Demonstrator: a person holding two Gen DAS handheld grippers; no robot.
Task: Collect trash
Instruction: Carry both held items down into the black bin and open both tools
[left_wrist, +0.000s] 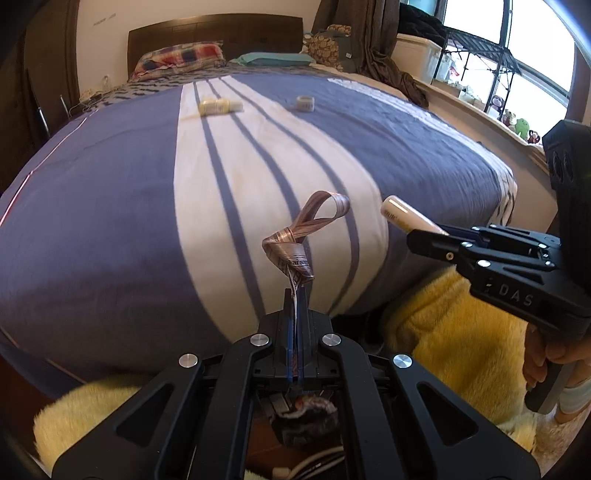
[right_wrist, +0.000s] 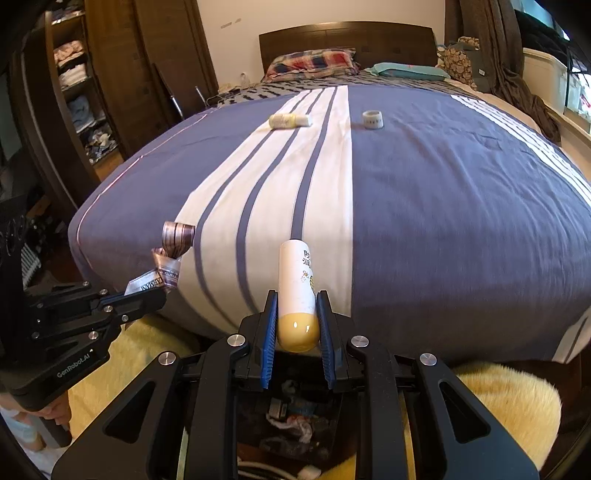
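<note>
My left gripper (left_wrist: 295, 295) is shut on a twisted strip of printed wrapper (left_wrist: 310, 229) and holds it above the foot of the bed; it also shows in the right wrist view (right_wrist: 170, 254). My right gripper (right_wrist: 295, 306) is shut on a white tube with a yellow cap (right_wrist: 297, 288), seen from the left wrist view too (left_wrist: 402, 216). On the bed's far half lie a small yellow bottle (left_wrist: 219, 106) (right_wrist: 290, 120) and a roll of tape (left_wrist: 305, 103) (right_wrist: 372, 119).
The blue and white striped bed cover (left_wrist: 110, 177) fills the view. A small bin with trash (right_wrist: 295, 424) sits on the floor below the grippers, on a yellow fluffy rug (left_wrist: 461, 332). A wardrobe (right_wrist: 81, 92) stands left, a window sill with toys (left_wrist: 517, 125) right.
</note>
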